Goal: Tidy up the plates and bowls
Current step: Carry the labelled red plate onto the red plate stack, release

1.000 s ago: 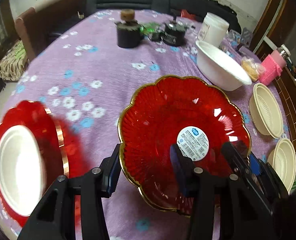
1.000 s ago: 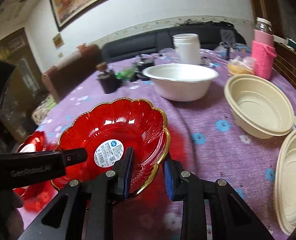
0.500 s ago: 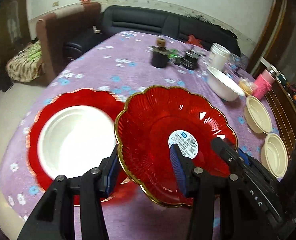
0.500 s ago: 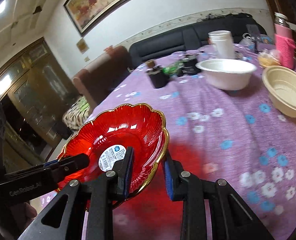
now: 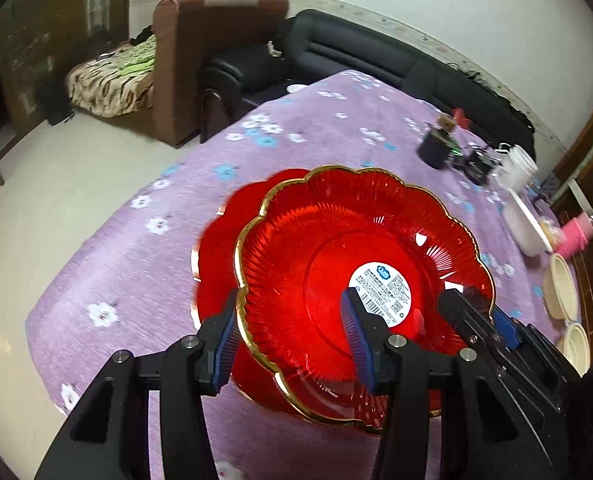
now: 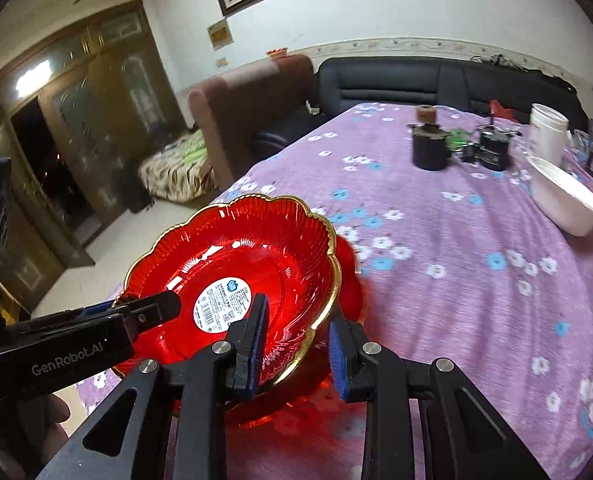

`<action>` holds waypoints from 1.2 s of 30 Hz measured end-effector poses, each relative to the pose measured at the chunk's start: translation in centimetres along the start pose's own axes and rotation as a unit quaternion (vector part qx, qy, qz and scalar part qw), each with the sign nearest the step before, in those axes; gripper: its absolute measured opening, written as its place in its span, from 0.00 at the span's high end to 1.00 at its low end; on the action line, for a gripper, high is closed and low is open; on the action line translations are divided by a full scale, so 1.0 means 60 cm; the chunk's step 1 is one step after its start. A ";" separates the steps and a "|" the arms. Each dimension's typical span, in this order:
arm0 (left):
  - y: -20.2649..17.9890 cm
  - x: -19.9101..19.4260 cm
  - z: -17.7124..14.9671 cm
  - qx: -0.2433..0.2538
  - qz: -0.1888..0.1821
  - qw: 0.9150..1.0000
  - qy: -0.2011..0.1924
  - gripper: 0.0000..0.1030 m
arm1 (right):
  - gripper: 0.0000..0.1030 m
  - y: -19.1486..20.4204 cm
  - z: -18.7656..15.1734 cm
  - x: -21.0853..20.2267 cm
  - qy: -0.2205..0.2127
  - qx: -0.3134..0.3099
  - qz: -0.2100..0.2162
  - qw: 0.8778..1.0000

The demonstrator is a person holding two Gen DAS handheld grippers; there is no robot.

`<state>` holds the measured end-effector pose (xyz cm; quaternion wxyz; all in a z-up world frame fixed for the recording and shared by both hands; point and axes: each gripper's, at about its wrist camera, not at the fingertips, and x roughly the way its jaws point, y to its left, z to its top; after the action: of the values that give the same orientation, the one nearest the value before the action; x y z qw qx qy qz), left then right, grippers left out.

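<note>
A red glass bowl (image 5: 336, 264) with a gold scalloped rim and a white label is held over a second red plate (image 5: 220, 240) at the table's near left end. My left gripper (image 5: 292, 340) straddles its rim, fingers on either side. My right gripper (image 6: 296, 340) straddles the opposite rim of the bowl (image 6: 232, 252). The left gripper's finger (image 6: 144, 312) reaches over the bowl in the right wrist view. The lower plate (image 6: 352, 264) peeks out beneath; its white inner dish is hidden.
The purple flowered tablecloth (image 6: 456, 240) carries a white bowl (image 6: 564, 204), a white tub (image 6: 546, 128), two dark jars (image 6: 428, 148) and cream bowls (image 5: 562, 292) at the far right. The table edge and floor (image 5: 56, 208) lie to the left.
Both grippers have carried the red bowl leftward across the table until it sits over the red plate, hiding the white dish. Their grip on the rim has not changed.
</note>
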<state>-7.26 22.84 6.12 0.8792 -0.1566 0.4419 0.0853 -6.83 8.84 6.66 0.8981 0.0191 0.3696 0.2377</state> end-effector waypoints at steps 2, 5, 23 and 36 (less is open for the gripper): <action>0.011 0.012 0.005 -0.001 0.007 1.000 0.002 0.55 | 0.70 0.007 0.001 0.014 0.007 -0.004 -0.003 1.000; 0.018 0.028 0.006 0.006 0.019 1.000 0.011 0.55 | 0.70 0.016 -0.001 0.031 0.016 -0.011 -0.012 1.000; 0.036 0.011 0.011 0.005 0.028 1.000 -0.009 0.35 | 0.32 0.020 -0.004 0.011 -0.026 -0.016 -0.040 0.999; 0.037 -0.058 0.010 -0.025 -0.010 0.998 -0.049 0.31 | 0.28 0.014 -0.007 -0.004 -0.043 -0.020 -0.033 0.998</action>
<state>-9.52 25.07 8.82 0.8964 -0.1786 0.3944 0.0950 -7.61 9.45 6.67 0.9205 -0.0013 0.3265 0.2146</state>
